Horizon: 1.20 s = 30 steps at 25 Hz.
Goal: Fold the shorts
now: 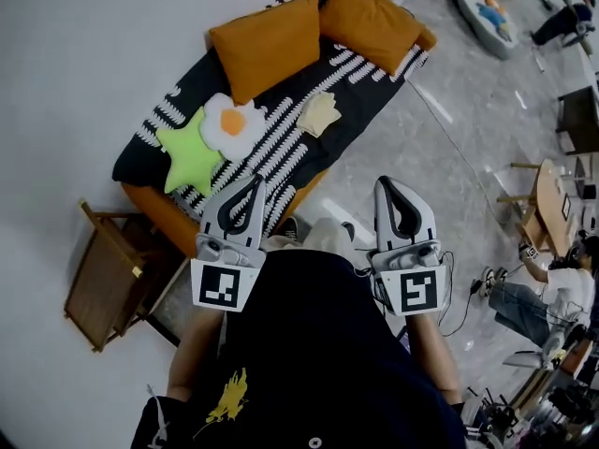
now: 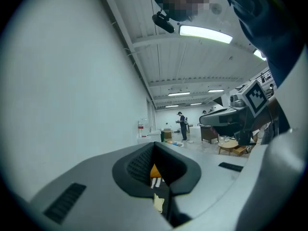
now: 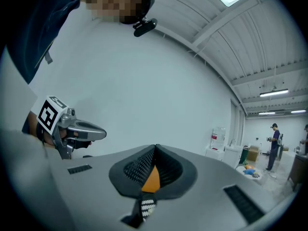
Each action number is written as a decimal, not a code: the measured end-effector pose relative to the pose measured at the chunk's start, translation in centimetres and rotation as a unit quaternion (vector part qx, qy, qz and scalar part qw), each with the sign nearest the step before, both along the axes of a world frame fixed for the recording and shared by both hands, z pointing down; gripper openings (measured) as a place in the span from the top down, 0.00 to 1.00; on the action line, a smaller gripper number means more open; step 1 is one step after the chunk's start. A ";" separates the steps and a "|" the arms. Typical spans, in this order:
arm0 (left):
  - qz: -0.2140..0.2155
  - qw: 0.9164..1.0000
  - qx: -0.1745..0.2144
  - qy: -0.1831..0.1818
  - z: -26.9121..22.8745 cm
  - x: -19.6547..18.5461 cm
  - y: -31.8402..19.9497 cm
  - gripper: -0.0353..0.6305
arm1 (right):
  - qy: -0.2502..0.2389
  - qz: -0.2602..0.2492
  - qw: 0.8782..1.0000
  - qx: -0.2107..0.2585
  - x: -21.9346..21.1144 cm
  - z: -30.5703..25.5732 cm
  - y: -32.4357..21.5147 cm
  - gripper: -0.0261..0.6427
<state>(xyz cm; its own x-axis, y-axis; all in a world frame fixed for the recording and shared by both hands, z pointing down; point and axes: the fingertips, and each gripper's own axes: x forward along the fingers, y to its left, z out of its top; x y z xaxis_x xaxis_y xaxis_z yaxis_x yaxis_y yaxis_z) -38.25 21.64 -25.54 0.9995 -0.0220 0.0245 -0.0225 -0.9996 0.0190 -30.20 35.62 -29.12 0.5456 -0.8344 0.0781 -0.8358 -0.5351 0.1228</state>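
The couch [image 1: 367,90] holds two orange cushions [image 1: 267,45], one star pillow [image 1: 190,157], one egg pillow [image 1: 232,124] and one pair of shorts [image 1: 319,113]. The left gripper [image 1: 255,181] and right gripper [image 1: 384,183] have their jaws pressed together, empty.

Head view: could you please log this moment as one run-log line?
left gripper shut, empty | right gripper shut, empty | shorts on sofa

**Both tongs shut, held level side by side**

The left grey-and-black tongs [image 1: 253,183] and the right grey-and-black tongs [image 1: 385,183] point forward, level and parallel. Their jaws are pressed together with nothing between them. Bare forearms [image 1: 190,355] reach out behind them.
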 end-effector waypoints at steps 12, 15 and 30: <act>0.030 1.000 0.003 0.006 -1.0 1.2 0.5 0.93 | -0.003 -0.009 1.000 -0.006 -1.3 -0.1 0.1 0.94; 0.035 0.999 0.002 0.008 -1.1 1.5 0.5 0.93 | 0.002 0.005 1.000 -0.005 -0.4 -0.4 0.9 0.94; 0.018 0.998 0.049 0.027 -3.4 4.3 -2.1 0.93 | 0.019 0.014 1.000 0.012 3.5 -0.3 -0.8 0.94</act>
<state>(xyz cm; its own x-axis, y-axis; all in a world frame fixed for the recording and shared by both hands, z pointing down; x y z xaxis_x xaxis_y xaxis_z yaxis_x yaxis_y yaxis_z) -33.92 19.51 -28.92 0.9995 0.0135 -0.0297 0.0111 -0.9968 -0.0788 -26.71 34.82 -29.45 0.5707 -0.8203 0.0367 -0.8155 -0.5611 0.1420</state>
